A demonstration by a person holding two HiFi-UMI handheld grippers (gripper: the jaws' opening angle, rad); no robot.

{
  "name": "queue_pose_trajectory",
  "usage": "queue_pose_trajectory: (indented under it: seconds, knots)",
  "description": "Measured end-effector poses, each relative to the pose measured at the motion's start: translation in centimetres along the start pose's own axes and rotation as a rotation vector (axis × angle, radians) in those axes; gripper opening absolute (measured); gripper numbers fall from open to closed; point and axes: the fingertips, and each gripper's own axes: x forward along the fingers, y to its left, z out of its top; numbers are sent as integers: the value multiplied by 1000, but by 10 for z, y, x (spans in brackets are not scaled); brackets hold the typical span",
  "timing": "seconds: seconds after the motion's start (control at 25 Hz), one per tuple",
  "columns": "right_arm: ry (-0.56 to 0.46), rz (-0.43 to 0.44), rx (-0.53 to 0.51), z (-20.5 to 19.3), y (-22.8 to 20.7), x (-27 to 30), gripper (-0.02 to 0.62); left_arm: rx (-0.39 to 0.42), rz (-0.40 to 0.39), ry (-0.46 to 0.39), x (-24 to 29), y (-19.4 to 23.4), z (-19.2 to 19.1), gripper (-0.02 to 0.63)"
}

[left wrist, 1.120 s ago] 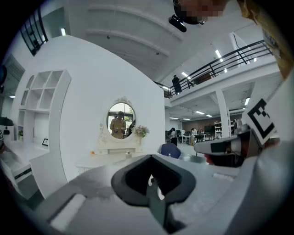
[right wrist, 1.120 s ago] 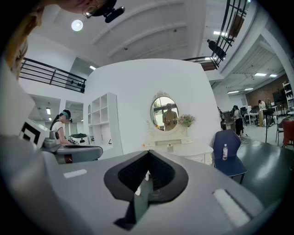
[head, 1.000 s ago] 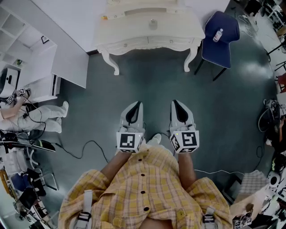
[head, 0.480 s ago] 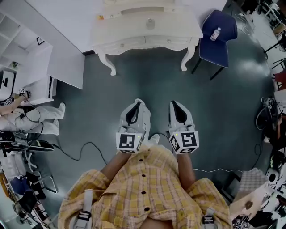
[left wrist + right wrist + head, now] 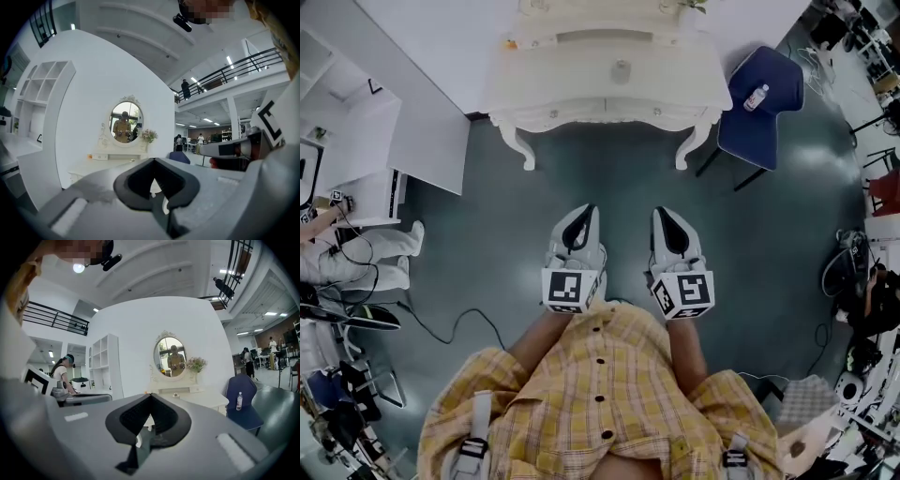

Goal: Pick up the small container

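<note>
Standing on the dark floor (image 5: 609, 183), the person in a yellow checked shirt (image 5: 600, 394) holds both tools side by side, low and pointing toward the far white counter (image 5: 572, 86). The left tool (image 5: 582, 210) has its jaws pressed together with nothing between them, and the right tool (image 5: 662, 213) is likewise closed and empty. Both are well apart from the small container (image 5: 622, 70), which sits near the middle of the counter top, in front of an oval mirror (image 5: 170, 356) with flowers (image 5: 196, 364) at its right. To the right of the counter stands a blue chair (image 5: 750, 127) with a bottle (image 5: 757, 97) lying on its seat. Cables (image 5: 455, 319) trail across the floor at left.
</note>
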Motion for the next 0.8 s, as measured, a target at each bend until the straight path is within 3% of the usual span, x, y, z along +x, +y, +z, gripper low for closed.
queue_pose_trajectory:
  seconds: [0.48,0.8]
  knots:
    - [-4,-7,0,51,-41,142,0,24,-30,6,134,73,48,-2]
    - [12,-42,15,59,-70,207,0,49,-69,36,200,102,50,0]
